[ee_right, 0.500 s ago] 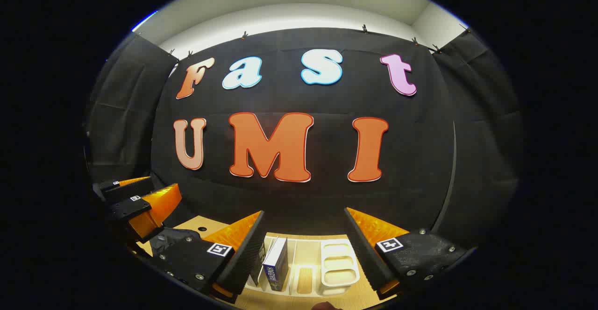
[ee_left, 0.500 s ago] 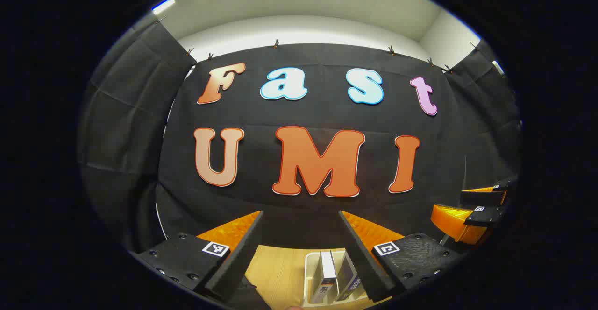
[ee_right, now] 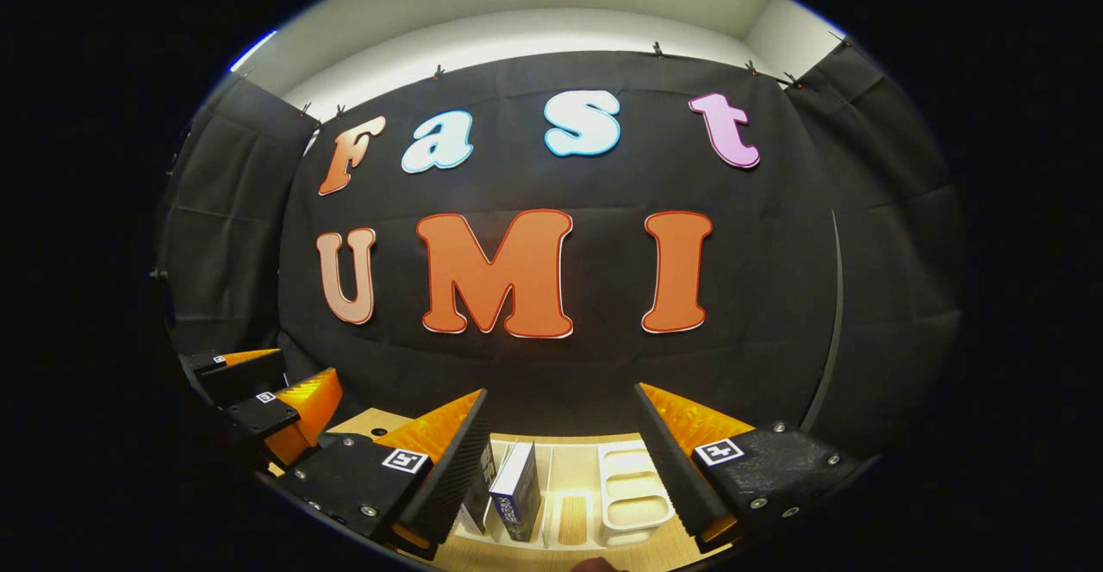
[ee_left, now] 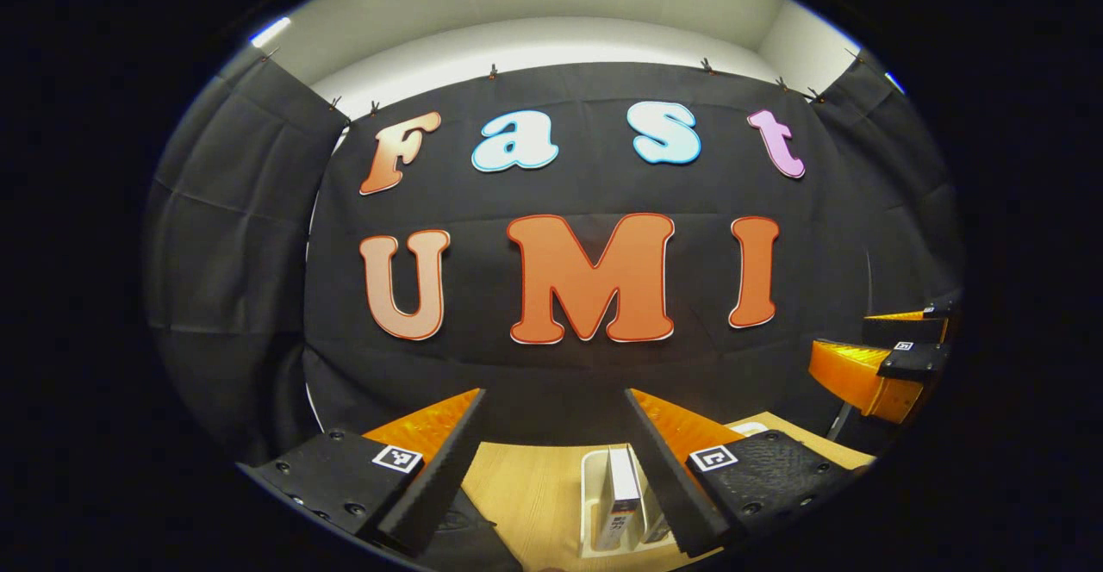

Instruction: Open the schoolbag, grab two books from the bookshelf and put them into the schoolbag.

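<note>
In the left gripper view my left gripper (ee_left: 556,434) hangs open in the air with nothing between its fingers. Below it a white bookshelf (ee_left: 592,494) stands on the wooden table (ee_left: 526,490) with upright books (ee_left: 622,499) in it. A dark piece of the schoolbag (ee_left: 465,527) shows at the bottom left, behind the left finger. In the right gripper view my right gripper (ee_right: 560,434) is open too and holds nothing. The white bookshelf (ee_right: 633,490) lies under it, with a blue and white book (ee_right: 517,490) standing in its left slots.
The other gripper (ee_left: 888,361) shows at the right edge of the left gripper view, and at the left edge (ee_right: 258,400) of the right gripper view. The black cloth wall (ee_right: 560,365) stands close behind the table (ee_right: 370,421).
Both views have tipped slightly downward, so a bit more of the table and bookshelf shows. Both grippers stay open.
</note>
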A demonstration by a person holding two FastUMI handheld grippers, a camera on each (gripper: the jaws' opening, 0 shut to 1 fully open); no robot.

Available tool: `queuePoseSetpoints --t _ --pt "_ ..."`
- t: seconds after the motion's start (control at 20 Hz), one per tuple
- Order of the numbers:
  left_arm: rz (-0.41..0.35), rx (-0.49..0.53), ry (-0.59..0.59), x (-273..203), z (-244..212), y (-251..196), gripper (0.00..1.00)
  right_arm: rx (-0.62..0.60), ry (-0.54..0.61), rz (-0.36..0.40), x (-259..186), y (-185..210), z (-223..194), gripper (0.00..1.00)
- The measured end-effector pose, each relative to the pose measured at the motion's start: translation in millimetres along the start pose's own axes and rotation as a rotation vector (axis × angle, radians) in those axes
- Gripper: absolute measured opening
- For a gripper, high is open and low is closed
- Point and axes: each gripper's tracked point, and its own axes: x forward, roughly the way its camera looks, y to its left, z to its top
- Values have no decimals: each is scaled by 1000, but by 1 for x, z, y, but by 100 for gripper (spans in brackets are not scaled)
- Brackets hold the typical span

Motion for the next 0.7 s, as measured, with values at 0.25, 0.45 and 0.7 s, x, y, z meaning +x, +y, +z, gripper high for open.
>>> queuePoseSetpoints --t 0.25,0.45,0.7 --pt "5 20 -5 -2 5 1 96 -24 -19 -11 -2 -2 4 96" --pt "9 19 -7 -3 5 0 100 -18 -7 -19 -6 -5 2 96" --pt "7 24 -1 -4 0 1 96 -27 3 -23 -9 -9 -1 96"
